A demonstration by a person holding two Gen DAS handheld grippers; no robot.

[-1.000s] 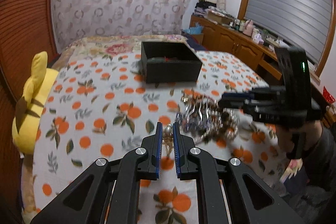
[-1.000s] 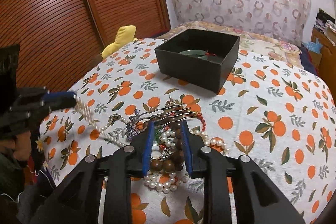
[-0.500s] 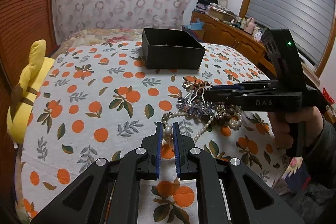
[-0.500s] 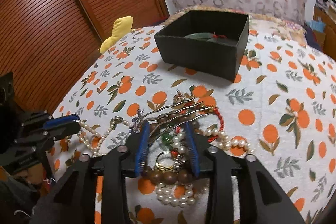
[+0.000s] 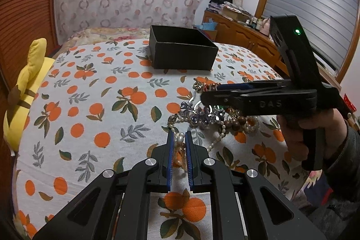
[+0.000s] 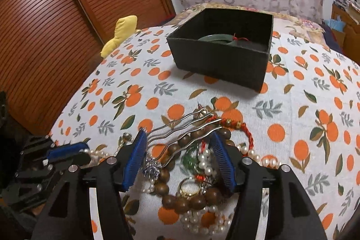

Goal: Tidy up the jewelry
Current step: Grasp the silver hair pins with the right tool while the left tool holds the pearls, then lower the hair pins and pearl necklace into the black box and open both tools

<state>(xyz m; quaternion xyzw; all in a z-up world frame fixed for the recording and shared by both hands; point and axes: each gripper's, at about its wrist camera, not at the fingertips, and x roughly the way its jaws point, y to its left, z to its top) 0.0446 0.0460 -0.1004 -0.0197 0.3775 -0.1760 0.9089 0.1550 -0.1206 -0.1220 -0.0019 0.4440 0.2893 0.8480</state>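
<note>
The left gripper [image 5: 179, 140] is clamped on the pearl strand [image 5: 180, 140]. The right gripper [image 6: 177, 151] (jaws have just been opening, gripping nothing) straddles the jewelry pile [image 6: 193, 163] near the bedspread's [image 6: 292, 116] front edge. The hairpin's [image 6: 184, 127] prongs run toward the black box [image 6: 220, 60].

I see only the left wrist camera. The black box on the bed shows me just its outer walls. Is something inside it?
Observer: Yes. A green bangle with red thread lies in the black box.
Operator: The right claw I see from the side. Is it open?
Observer: Open. The right claw has just been opening; the wooden beads lie between its jaws, not pressed.
Operator: Is anything small there too?
Observer: A gold ring lies between the jaws, beside the beads.
</note>
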